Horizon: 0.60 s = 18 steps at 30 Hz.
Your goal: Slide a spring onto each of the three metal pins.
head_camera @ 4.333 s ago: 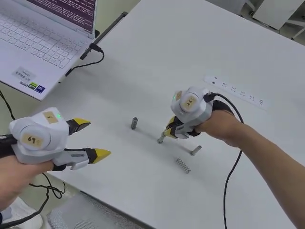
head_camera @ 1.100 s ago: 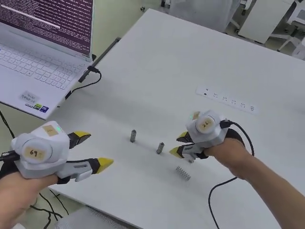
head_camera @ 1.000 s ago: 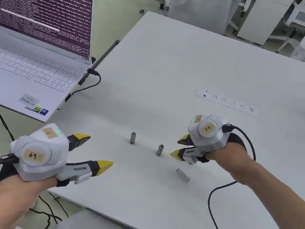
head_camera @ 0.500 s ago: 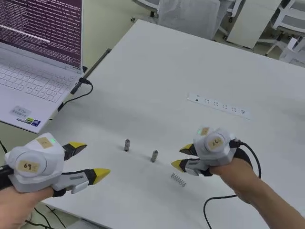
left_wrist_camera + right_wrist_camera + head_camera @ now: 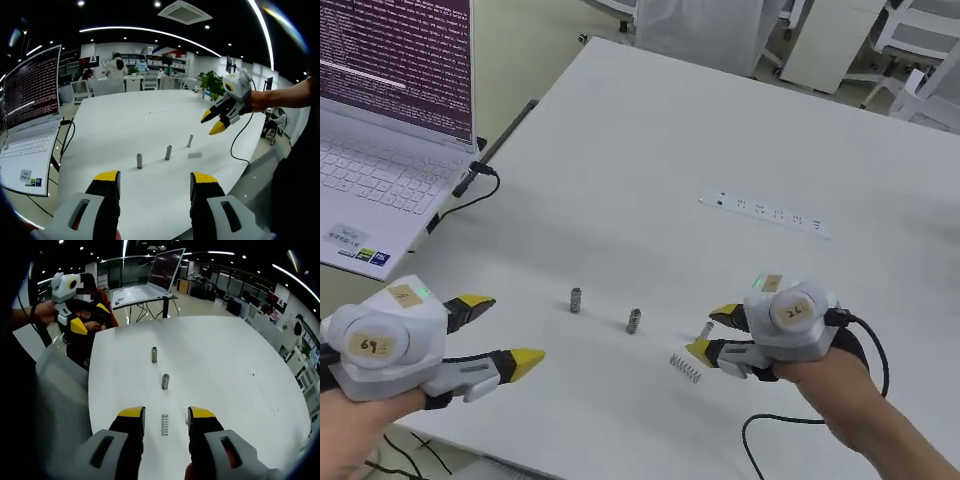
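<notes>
- Between the parted jaw tips of the right hand-held gripper [image 5: 167,411], as its own view shows it, the loose spring [image 5: 164,424] lies flat on the desk [image 5: 650,150]. Nothing grips it. The jaws stand moderately apart and hold nothing, seemingly lined up to pinch the spring.
- Just beside that hand-held gripper's upper tip in the head view stands the bare pin [image 5: 706,329], probably where this spring is meant to go.
- Straight ahead of the jaws, the middle pin [image 5: 165,381] and then the far pin [image 5: 154,354] already wear springs.
- Well apart, beyond those pins, the left hand-held gripper [image 5: 498,330] hangs wide and empty, likely waiting out of the way.
</notes>
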Each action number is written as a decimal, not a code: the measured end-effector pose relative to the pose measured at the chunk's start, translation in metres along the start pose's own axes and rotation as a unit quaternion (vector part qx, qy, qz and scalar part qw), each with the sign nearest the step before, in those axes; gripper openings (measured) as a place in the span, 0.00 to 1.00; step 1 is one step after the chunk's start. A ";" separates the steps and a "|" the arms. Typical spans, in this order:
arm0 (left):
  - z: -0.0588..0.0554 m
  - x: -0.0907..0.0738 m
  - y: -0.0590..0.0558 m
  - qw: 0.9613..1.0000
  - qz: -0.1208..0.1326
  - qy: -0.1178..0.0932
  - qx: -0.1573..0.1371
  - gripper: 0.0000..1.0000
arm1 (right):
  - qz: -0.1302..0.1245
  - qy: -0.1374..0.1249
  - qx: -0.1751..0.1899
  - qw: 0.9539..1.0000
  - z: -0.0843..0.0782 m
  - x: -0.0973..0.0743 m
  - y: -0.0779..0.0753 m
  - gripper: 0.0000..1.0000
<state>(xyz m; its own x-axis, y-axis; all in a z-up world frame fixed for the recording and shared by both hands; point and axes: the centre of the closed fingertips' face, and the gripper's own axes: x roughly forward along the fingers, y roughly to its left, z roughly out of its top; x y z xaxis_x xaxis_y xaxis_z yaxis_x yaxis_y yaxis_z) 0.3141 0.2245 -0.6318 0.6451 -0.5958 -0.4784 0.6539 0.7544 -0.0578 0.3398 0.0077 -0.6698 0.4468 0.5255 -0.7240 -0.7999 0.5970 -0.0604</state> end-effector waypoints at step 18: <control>0.006 0.006 -0.002 1.000 -0.009 -0.005 -0.004 0.52 | -0.028 -0.049 0.063 0.996 -0.010 -0.032 -0.007 0.39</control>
<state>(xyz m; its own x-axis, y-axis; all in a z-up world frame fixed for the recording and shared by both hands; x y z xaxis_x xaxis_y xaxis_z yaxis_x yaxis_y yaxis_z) 0.3189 0.2173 -0.6298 0.6374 -0.6117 -0.4685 0.6617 0.7461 -0.0738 0.3267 -0.0191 -0.6537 0.5319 0.5421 -0.6506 -0.7181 0.6959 -0.0073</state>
